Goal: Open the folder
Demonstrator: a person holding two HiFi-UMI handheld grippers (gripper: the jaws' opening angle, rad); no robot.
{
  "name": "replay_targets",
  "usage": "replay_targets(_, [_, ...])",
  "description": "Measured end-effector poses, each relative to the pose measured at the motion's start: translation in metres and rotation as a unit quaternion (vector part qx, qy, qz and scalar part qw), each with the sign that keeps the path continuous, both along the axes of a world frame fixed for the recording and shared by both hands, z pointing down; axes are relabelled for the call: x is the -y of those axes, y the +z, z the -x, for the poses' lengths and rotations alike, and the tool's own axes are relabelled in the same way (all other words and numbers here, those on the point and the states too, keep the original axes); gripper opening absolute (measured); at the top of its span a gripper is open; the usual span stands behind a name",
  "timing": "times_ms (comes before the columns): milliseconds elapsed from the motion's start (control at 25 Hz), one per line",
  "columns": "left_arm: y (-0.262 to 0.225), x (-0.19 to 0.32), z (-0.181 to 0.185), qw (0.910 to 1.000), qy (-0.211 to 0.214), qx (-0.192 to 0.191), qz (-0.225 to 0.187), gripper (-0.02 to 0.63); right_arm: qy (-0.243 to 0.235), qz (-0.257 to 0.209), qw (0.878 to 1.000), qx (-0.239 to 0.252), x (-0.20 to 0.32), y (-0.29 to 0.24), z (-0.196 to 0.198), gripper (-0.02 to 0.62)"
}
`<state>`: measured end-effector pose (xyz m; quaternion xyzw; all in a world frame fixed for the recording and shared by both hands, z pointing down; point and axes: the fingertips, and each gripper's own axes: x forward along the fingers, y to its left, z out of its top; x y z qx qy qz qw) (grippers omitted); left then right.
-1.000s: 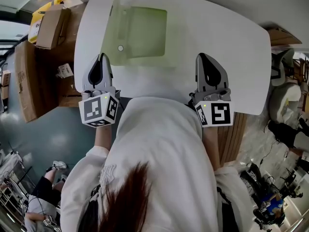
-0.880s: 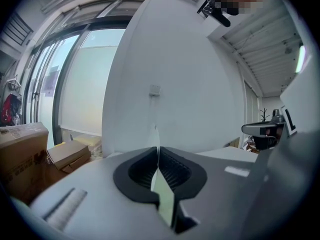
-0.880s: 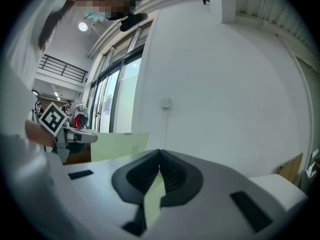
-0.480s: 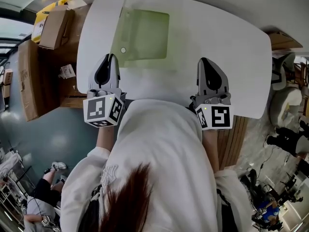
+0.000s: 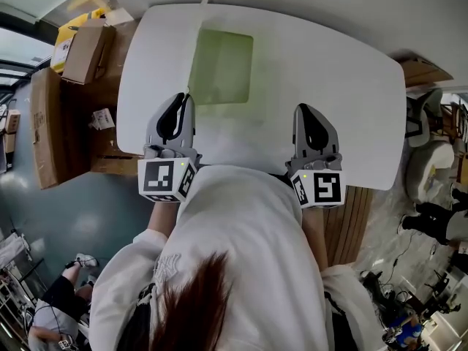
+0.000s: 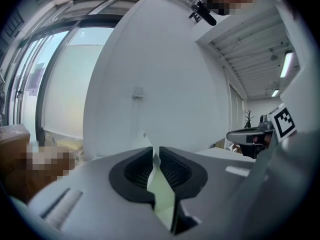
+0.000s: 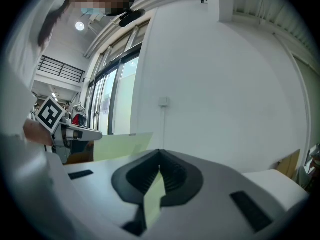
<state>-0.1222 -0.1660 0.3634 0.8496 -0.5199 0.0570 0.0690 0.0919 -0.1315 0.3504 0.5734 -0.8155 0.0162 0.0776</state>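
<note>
Left gripper view: your left gripper (image 6: 154, 153) has its jaws narrowly apart, just eased open, with a thin corner of the cover (image 6: 148, 143) standing between them. The folder (image 5: 221, 64) lies on the table (image 5: 329, 79) directly ahead of those jaws, its long axis running away from you. Your right gripper (image 5: 305, 110), jaws together and empty, sits well off to the folder's right.

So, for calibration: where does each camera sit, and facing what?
Head view: on the head, steeply down onto white table, green folder, own sweatshirt.
Left gripper view: on left gripper, along its just-opening jaws, folder cover between them.
Right gripper view: on right gripper, along shut jaws.
Shared: each gripper view shows the other gripper.
</note>
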Motion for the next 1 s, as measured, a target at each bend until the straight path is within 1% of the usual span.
replay_targets(200, [0.002,-0.005,-0.023,0.9997,0.023,-0.004,0.01,0.026,0.006,0.002,1.0,0.002,-0.01,0.001,-0.01,0.006])
replay_targets(360, [0.002,-0.009,-0.036,0.9994,0.031,-0.005,0.01,0.026,0.016,0.002,1.0,0.004,-0.018,0.0,-0.024,0.006])
replay_targets(520, [0.001,-0.014,-0.049,0.9995,0.03,0.003,0.008,0.026,0.016,0.0,1.0,0.008,-0.027,-0.004,-0.037,0.006])
replay_targets(720, [0.004,-0.02,-0.063,0.9994,0.031,0.0,0.017,0.026,0.017,-0.004,1.0,0.015,-0.039,-0.011,-0.047,0.006])
replay_targets(1000, [-0.01,-0.035,-0.075,0.9998,0.02,-0.003,-0.006,0.025,0.009,-0.018,0.999,0.032,-0.055,-0.022,-0.052,0.006])
